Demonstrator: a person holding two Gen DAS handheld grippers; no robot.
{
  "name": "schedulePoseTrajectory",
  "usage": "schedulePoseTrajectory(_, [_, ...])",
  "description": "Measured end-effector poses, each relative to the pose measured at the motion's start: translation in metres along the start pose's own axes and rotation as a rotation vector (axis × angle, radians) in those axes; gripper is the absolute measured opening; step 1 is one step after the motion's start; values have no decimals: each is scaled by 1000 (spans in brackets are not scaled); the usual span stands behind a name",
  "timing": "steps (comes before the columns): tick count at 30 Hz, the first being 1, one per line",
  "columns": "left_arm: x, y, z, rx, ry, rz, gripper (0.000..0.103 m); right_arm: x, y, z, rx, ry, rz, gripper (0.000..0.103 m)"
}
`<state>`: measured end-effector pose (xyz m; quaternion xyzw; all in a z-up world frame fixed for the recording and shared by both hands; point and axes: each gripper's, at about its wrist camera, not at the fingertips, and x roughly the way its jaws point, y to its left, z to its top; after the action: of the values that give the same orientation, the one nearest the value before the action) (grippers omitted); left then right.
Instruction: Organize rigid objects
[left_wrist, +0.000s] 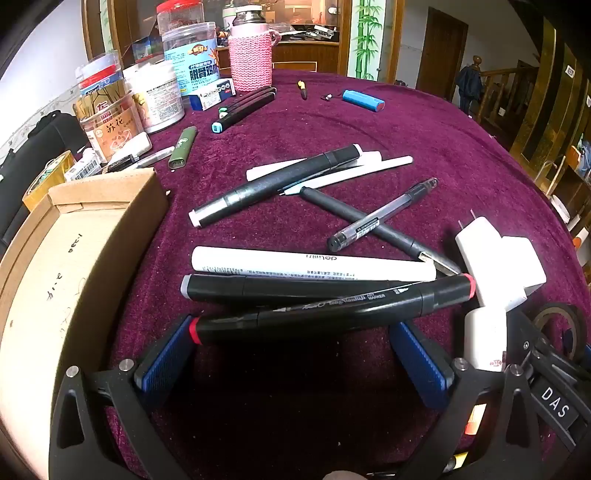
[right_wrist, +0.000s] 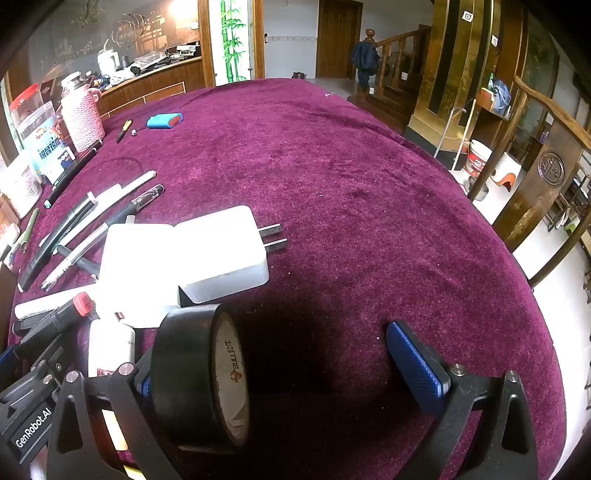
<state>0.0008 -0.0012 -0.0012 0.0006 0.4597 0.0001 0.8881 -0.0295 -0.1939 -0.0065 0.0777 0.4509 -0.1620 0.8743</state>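
My left gripper is open just before a black marker with red ends, which lies across its fingertips on the purple cloth. Behind it lie a black grey-capped marker, a white marker, a clear gel pen and more pens. My right gripper is open; a black tape roll stands on edge against its left finger. White chargers lie just ahead of it on the left; they also show in the left wrist view.
An open cardboard box stands at the left. Jars, a pink knitted bottle, a green lighter and a blue battery are at the back. A small white bottle lies between the grippers. The table edge curves right.
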Motion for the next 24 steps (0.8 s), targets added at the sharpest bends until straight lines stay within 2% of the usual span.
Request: schedulePoseTrajectory(24, [4,-4,0,0,0,0,103,0,1,1,0,1,0,102])
